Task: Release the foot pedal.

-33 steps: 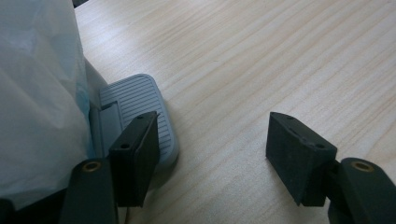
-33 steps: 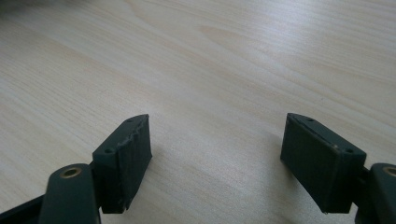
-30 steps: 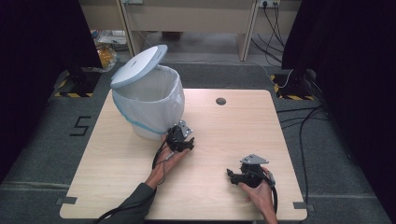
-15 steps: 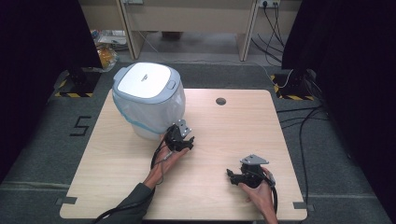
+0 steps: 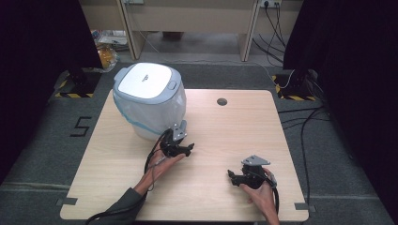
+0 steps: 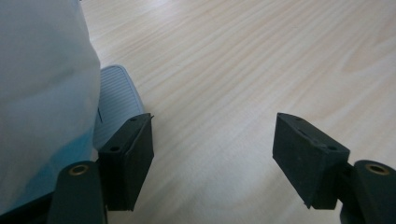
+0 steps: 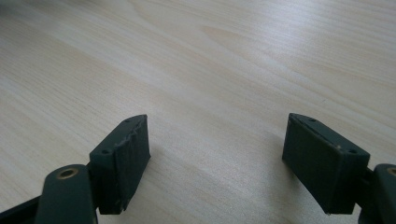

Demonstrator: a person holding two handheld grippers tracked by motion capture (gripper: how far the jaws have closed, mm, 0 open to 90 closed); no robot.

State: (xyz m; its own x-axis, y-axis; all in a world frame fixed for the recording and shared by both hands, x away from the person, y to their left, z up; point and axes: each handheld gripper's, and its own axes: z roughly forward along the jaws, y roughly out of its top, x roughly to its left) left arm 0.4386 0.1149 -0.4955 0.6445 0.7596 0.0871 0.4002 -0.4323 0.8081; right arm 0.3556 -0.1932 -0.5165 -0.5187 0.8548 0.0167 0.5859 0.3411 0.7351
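White pedal bin [image 5: 149, 101], lid down, left gripper [image 5: 184, 149] jaws just opening, empty.

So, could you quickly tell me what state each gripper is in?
Left gripper: open, jaws just opening, nothing between them.
Right gripper: open, holding nothing.

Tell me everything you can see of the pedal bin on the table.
The pedal bin stands upright at the table's far left. Its rounded body is wrapped in a whitish liner with a blue band; the grey-rimmed white lid is shut. A ribbed grey foot pedal juts from its base onto the wood. The left gripper sits just beside it, jaws open, nothing between them.
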